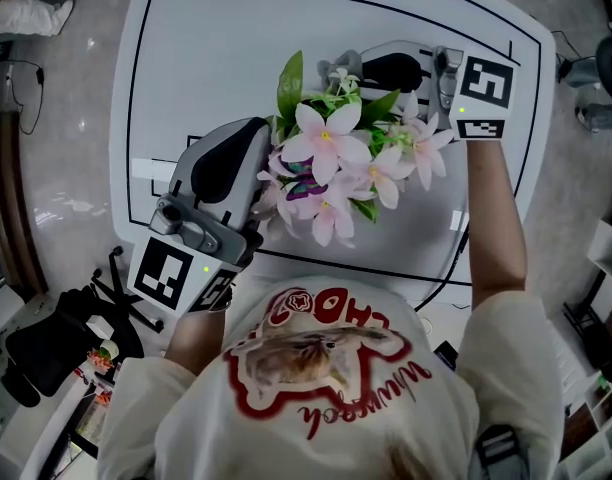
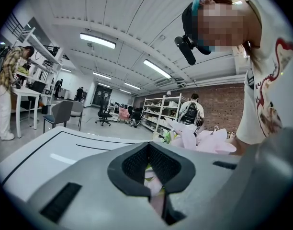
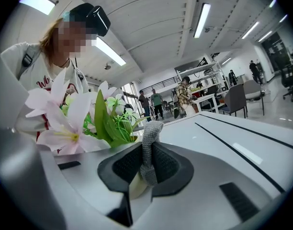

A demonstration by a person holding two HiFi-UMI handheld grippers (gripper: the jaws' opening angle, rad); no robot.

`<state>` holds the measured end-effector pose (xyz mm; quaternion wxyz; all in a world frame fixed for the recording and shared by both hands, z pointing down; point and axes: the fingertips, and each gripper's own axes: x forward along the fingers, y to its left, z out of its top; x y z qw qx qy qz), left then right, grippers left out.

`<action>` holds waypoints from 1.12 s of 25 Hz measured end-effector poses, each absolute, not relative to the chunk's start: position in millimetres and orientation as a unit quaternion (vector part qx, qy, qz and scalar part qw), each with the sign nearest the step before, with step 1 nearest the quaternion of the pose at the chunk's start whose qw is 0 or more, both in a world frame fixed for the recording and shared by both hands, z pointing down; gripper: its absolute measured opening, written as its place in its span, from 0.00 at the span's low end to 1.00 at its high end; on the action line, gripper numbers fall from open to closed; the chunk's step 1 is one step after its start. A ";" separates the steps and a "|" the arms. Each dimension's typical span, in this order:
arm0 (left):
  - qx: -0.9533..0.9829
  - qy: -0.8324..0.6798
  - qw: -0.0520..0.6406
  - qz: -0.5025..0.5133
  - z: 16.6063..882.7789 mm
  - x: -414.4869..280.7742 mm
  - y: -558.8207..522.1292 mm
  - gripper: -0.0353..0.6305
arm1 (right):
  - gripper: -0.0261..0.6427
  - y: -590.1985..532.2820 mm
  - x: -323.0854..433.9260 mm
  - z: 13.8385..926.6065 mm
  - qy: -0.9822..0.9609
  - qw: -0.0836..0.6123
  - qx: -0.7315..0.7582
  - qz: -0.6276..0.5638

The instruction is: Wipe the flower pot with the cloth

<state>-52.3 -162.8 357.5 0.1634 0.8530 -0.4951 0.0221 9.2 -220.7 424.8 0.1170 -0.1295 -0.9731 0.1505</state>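
Pink and white artificial flowers (image 1: 331, 163) with green leaves fill the middle of the white table (image 1: 236, 38) and hide the flower pot in the head view. My left gripper (image 1: 258, 193) reaches under the blooms from the left. In the left gripper view its jaws (image 2: 153, 176) are shut, with a pale strip of the pot's edge (image 2: 158, 200) between the pads. My right gripper (image 1: 358, 73) comes in from the far right side. It (image 3: 146, 169) is shut on a grey knitted cloth (image 3: 149, 143), which sticks up between the pads, beside the flowers (image 3: 65, 123).
Black lines are marked on the table. A black office chair (image 1: 66, 338) stands off its near left corner. Cables hang by the near right edge (image 1: 456, 258). Shelves, chairs and people (image 3: 185, 97) are far off in the room.
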 end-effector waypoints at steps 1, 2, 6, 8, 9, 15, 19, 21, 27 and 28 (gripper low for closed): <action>0.853 -0.496 0.162 0.022 356.8 -52.2 -162.6 0.06 | 0.11 -220.7 9.6 424.4 -0.973 0.117 -0.128 0.149; 0.853 -0.496 0.160 0.022 356.4 -52.3 -162.6 0.06 | 0.11 -220.7 10.1 424.2 -0.974 0.117 -0.127 0.148; 0.852 -0.500 0.154 0.015 356.2 -52.4 -163.4 0.06 | 0.11 -218.8 15.0 425.4 -0.976 0.115 -0.115 0.147; 0.851 -0.502 0.152 0.012 356.1 -52.0 -163.9 0.06 | 0.11 -218.4 17.6 425.9 -0.977 0.116 -0.109 0.144; 0.851 -0.503 0.152 0.012 356.4 -51.7 -163.6 0.06 | 0.12 -218.2 18.4 426.2 -0.977 0.116 -0.107 0.143; 0.856 -0.495 0.150 0.019 358.3 -50.8 -159.3 0.06 | 0.11 -217.8 24.2 427.3 -0.979 0.115 -0.084 0.144; 0.863 -0.481 0.154 0.022 357.9 -49.4 -156.0 0.06 | 0.11 -215.6 32.0 427.6 -0.980 0.110 -0.061 0.157; 0.867 -0.473 0.153 0.024 357.6 -48.5 -155.5 0.06 | 0.11 -215.3 35.9 427.8 -0.979 0.110 -0.046 0.163; 0.877 -0.456 0.150 0.035 353.8 -49.3 -153.3 0.06 | 0.11 -212.9 44.9 429.7 -0.978 0.116 0.000 0.171; 0.878 -0.454 0.149 0.036 352.4 -49.6 -152.9 0.06 | 0.11 -212.4 45.2 430.4 -0.978 0.117 0.005 0.172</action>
